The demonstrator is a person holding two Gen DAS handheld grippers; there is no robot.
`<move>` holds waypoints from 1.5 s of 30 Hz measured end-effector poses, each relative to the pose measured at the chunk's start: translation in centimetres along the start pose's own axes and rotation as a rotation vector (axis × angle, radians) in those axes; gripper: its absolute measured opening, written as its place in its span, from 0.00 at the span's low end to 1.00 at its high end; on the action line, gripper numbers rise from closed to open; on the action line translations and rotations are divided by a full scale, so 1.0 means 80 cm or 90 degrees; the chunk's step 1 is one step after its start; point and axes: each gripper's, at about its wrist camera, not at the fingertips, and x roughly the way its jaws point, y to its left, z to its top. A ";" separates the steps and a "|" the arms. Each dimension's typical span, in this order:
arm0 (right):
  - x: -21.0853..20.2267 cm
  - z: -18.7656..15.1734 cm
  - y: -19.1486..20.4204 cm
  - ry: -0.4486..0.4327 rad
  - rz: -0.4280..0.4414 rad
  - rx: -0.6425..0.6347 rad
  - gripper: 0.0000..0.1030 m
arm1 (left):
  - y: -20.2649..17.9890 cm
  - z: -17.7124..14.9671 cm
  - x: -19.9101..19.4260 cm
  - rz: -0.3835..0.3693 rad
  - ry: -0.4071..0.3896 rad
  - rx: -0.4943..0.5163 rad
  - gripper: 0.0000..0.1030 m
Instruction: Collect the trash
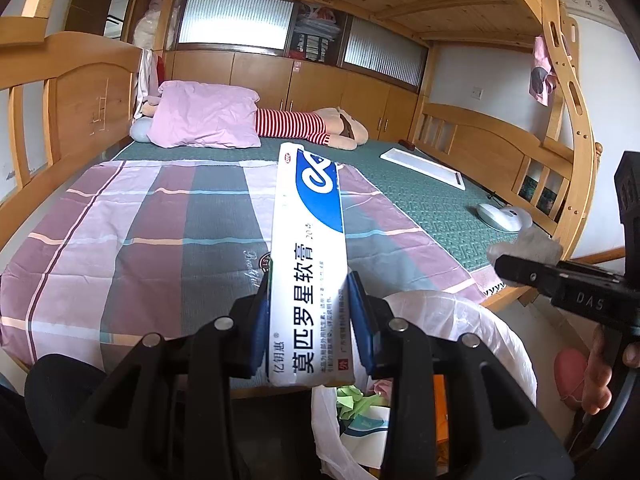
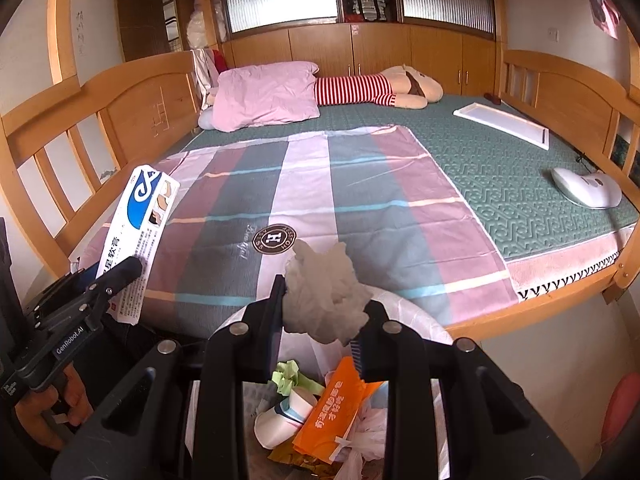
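Clamping a long white-and-blue cardboard ointment box (image 1: pixel 308 264) in the left gripper (image 1: pixel 308 320) and a crumpled grey tissue wad (image 2: pixel 324 296) in the right gripper (image 2: pixel 322 312), holding both over the white-bagged trash bin (image 2: pixel 416 320) beside the bed, apparently readying to drop them.

A glossy cardboard ointment box (image 1: pixel 308 264) and a crumpled matt tissue (image 2: pixel 324 296) hang above a thin translucent plastic bin liner (image 2: pixel 404 304), near smooth striped cloth (image 2: pixel 320 200) on the varnished wooden bed frame (image 2: pixel 132 96).
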 end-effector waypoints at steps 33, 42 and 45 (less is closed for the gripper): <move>-0.075 -0.011 -0.075 -0.188 -0.095 0.157 0.83 | -0.097 -0.062 0.056 -0.183 0.163 0.174 0.37; -0.073 -0.016 -0.068 -0.196 -0.087 0.153 0.88 | -0.087 -0.057 0.050 -0.150 0.128 0.151 0.89; -0.073 -0.016 -0.061 -0.194 -0.092 0.141 0.91 | -0.077 -0.047 0.039 -0.086 0.092 0.140 0.94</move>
